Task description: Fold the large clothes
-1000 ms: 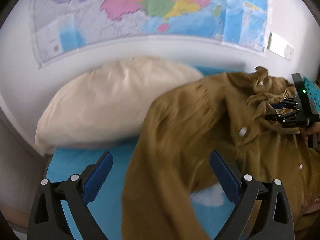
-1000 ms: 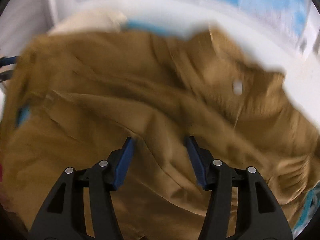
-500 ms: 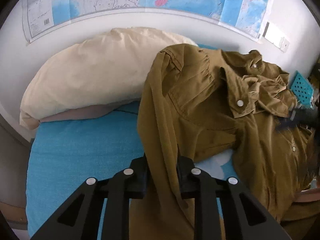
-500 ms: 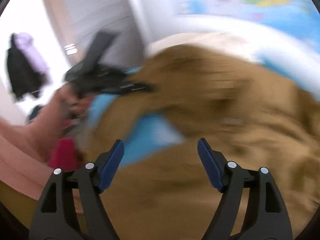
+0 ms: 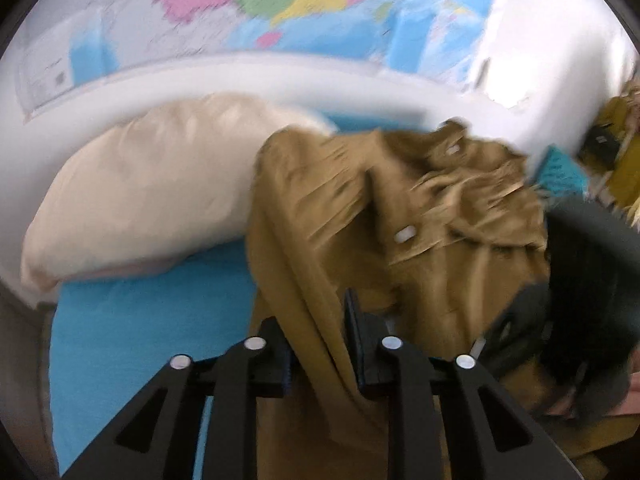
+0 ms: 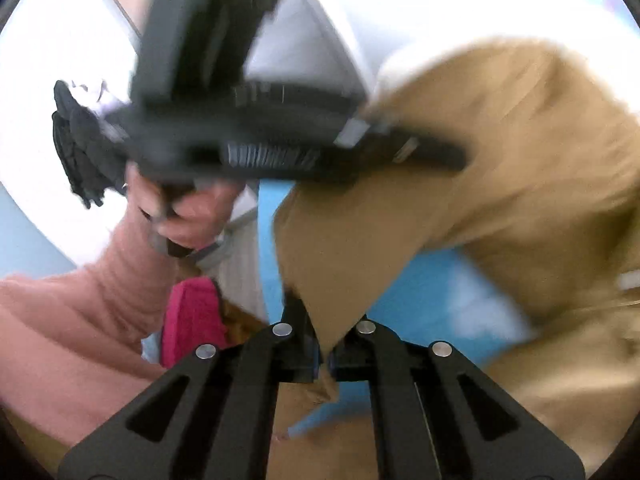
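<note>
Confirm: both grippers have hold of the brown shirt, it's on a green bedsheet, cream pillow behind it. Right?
Not quite: the bedsheet is blue, not green, as the left wrist view shows. The rest stands: the brown shirt runs between the left gripper, whose jaws are opening, the right gripper is shut on it, and the cream pillow lies behind.

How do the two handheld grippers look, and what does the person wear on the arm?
Each gripper is black plastic: two angular fingers with triangular cut-outs and round silver rivets. The left gripper and the right gripper have blue pads on the inner finger faces. Seen from the right wrist camera, the left one has a bulky black body with ribbed vents. The person's sleeve is pink, ribbed knit. No cables are visible.
</note>
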`<state>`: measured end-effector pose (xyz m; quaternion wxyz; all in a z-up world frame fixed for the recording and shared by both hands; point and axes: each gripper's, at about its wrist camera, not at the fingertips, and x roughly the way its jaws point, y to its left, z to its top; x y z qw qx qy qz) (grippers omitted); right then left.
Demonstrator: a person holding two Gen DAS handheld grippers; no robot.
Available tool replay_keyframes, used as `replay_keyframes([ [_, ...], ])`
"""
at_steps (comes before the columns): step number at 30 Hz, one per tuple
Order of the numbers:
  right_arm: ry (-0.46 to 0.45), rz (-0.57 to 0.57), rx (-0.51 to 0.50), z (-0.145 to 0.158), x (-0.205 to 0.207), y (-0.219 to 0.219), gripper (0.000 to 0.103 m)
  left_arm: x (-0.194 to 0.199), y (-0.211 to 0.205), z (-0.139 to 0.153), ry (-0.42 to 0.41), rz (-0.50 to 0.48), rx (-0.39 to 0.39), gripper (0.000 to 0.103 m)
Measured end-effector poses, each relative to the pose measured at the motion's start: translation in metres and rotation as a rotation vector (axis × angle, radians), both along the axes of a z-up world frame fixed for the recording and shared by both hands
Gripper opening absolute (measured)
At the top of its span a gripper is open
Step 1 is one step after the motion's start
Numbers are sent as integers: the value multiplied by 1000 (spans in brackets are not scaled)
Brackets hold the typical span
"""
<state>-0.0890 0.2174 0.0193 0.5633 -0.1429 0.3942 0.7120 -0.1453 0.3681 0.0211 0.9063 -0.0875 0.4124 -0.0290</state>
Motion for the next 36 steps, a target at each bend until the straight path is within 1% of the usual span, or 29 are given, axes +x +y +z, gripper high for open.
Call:
replay_keyframes([
  [1, -42, -29, 24, 24, 11, -18, 3, 2, -6, 15, -39, -31, -21, 38],
  [2, -87, -58, 34, 48, 22, -37, 3, 3, -13, 29, -76, -66, -40, 42],
  [4, -178, -121, 27, 81, 36, -70, 3, 9, -28, 53, -139, -133, -80, 55],
  [5, -224, -153, 20, 95, 44, -85, 3, 11, -39, 65, -180, -171, -88, 58],
  [6, -306, -204, 1, 112, 49, -103, 3, 13, -48, 74, -214, -194, -85, 71],
  [7, -363, -259, -17, 124, 56, -122, 3, 14, -59, 84, -266, -212, -64, 83],
  [8, -385, -292, -29, 131, 57, -140, 3, 16, -69, 92, -311, -223, -40, 83],
  [9, -425, -345, -51, 140, 66, -157, 3, 18, -75, 95, -331, -234, -32, 83],
  [10, -471, -396, -78, 144, 73, -172, 3, 24, -82, 96, -342, -253, -45, 83],
  [11, -484, -452, -105, 151, 91, -196, 3, 32, -88, 94, -342, -265, -57, 83],
  [13, -473, -525, -161, 143, 114, -222, 3, 49, -101, 82, -321, -257, -28, 83],
  [14, -463, -568, -206, 133, 131, -238, 3, 58, -105, 74, -298, -258, -26, 83],
  [16, -403, -617, -266, 108, 163, -262, 3, 81, -115, 50, -227, -251, -31, 83],
  [17, -400, -632, -294, 95, 165, -266, 3, 93, -120, 36, -186, -248, -39, 82],
  [18, -364, -649, -318, 76, 173, -272, 4, 102, -122, 25, -159, -251, -38, 82],
  [19, -321, -663, -348, 56, 182, -275, 2, 113, -129, 10, -126, -256, -24, 82],
  [20, -298, -673, -365, 41, 185, -270, 2, 120, -134, -4, -96, -251, 3, 81],
  [21, -251, -684, -380, 22, 198, -270, 2, 129, -138, -17, -62, -242, 27, 80],
  [23, -225, -689, -417, -6, 207, -268, 8, 146, -142, -46, 19, -220, 45, 79],
  [24, -233, -715, -423, -11, 212, -267, 31, 153, -141, -57, 51, -200, 52, 79],
  [25, -245, -737, -432, -18, 214, -269, 67, 161, -138, -69, 92, -166, 75, 79],
  [26, -254, -744, -429, -21, 216, -271, 74, 168, -135, -81, 133, -129, 104, 79],
  [27, -246, -755, -390, -20, 217, -279, 72, 172, -130, -89, 163, -111, 104, 79],
  [28, -209, -760, -345, -17, 217, -287, 72, 172, -127, -91, 165, -109, 89, 78],
  [30, -147, -767, -256, -8, 212, -305, 74, 169, -122, -83, 132, -112, 73, 78],
  [31, -146, -760, -223, -4, 209, -311, 77, 166, -121, -77, 108, -119, 70, 79],
  [33, -183, -759, -184, -2, 195, -321, 84, 159, -121, -63, 58, -142, 65, 79],
  [35, -194, -766, -180, -8, 190, -322, 83, 158, -120, -50, 6, -171, 45, 80],
  [36, -194, -772, -198, -16, 193, -320, 78, 160, -120, -47, -9, -182, 37, 81],
])
